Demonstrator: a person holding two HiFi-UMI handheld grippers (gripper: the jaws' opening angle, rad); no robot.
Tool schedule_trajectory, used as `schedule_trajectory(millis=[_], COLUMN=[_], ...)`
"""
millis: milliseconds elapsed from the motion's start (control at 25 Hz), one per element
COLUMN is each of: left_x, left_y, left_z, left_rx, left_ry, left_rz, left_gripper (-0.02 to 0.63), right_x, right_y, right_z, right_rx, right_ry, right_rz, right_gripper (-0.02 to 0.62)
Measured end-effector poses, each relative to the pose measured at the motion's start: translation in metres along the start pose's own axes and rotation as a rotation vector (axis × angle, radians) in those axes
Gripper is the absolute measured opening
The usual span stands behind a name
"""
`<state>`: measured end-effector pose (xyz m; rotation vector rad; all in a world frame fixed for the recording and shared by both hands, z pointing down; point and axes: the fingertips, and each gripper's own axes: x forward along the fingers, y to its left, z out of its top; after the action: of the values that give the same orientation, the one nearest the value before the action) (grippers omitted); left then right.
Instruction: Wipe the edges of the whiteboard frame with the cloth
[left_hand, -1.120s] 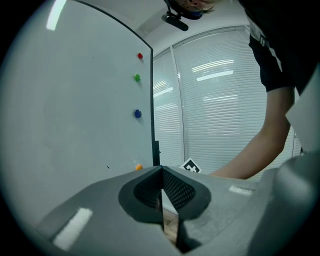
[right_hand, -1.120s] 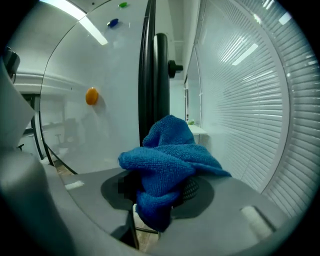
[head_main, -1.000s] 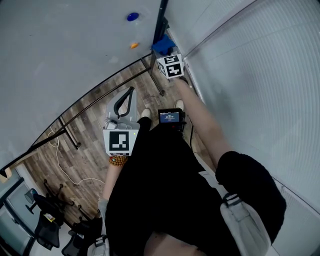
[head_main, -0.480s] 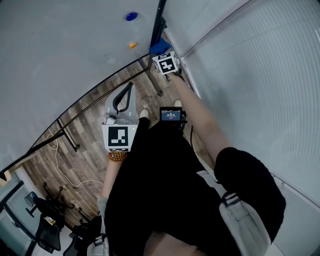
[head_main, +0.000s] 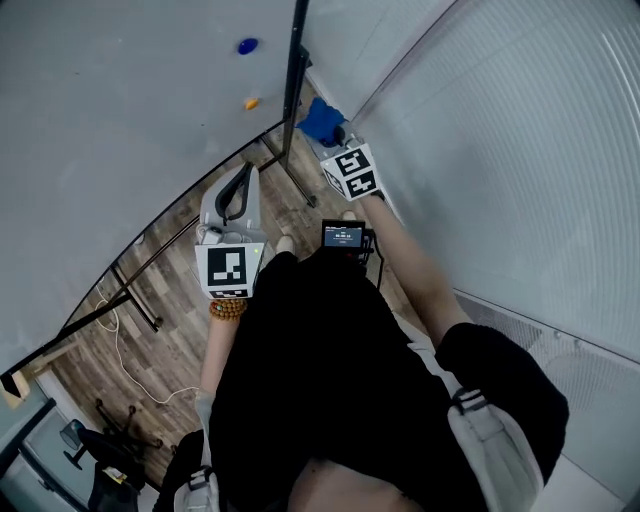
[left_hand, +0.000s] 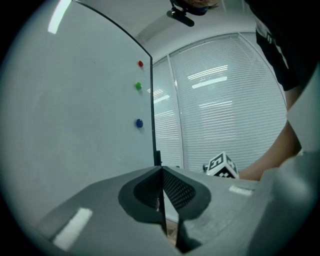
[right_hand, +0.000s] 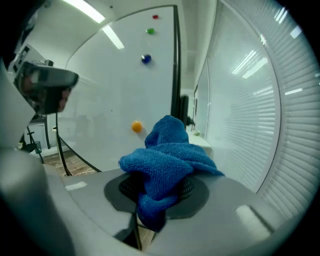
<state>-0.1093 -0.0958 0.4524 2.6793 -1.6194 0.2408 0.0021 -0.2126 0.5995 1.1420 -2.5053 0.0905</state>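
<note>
The whiteboard (head_main: 120, 110) fills the upper left of the head view, with its black frame edge (head_main: 294, 70) running down its right side. A blue cloth (head_main: 322, 120) is bunched in my right gripper (head_main: 331, 137), which is shut on it just right of the frame's lower end. In the right gripper view the cloth (right_hand: 167, 160) spills over the right gripper (right_hand: 157, 192), and the frame (right_hand: 175, 65) stands just behind it. My left gripper (head_main: 240, 185) hangs in front of the board's lower edge. Its jaws are shut and empty in the left gripper view (left_hand: 162, 187).
White blinds (head_main: 520, 150) cover the wall at right, close to the frame. Blue (head_main: 247, 46) and orange (head_main: 251, 103) magnets sit on the board. The stand's black legs (head_main: 140, 285), a white cable (head_main: 125, 345) and office chairs (head_main: 110, 470) are on the wooden floor.
My right gripper and the cloth have dropped lower in view and come a little away from the frame's right edge. The left gripper has barely moved.
</note>
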Motion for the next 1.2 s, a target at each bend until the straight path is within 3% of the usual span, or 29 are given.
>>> schedule_trajectory(millis=[200, 320, 560, 760, 1200], left_x=[0.004, 0.005, -0.009, -0.006, -0.006], left_y=[-0.005, -0.005, -0.017, -0.022, -0.024], left_z=[0.008, 0.010, -0.007, -0.010, -0.018], left_rx=[0.020, 0.016, -0.076, -0.064, -0.059], left_ry=[-0.026, -0.044, -0.037, -0.033, -0.024], left_rz=[-0.045, -0.048, -0.044, -0.065, -0.079], left_gripper=[0.000, 0.000, 0.000, 0.000, 0.000], right_x=[-0.081, -0.109, -0.134, -0.142, -0.152], right_y=[0.041, 0.063, 0.096, 0.090, 0.083], right_z=[0.083, 0.105, 0.085, 0.089, 0.104], right_rx=[-0.070, -0.136, -0.161, -0.084, -0.067], right_ry=[-0.218, -0.280, -0.264, -0.306, -0.348], right_rz=[-0.002, -0.011, -0.041, -0.051, -0.066], right_gripper=[0.100, 0.082, 0.069, 0.069, 0.067])
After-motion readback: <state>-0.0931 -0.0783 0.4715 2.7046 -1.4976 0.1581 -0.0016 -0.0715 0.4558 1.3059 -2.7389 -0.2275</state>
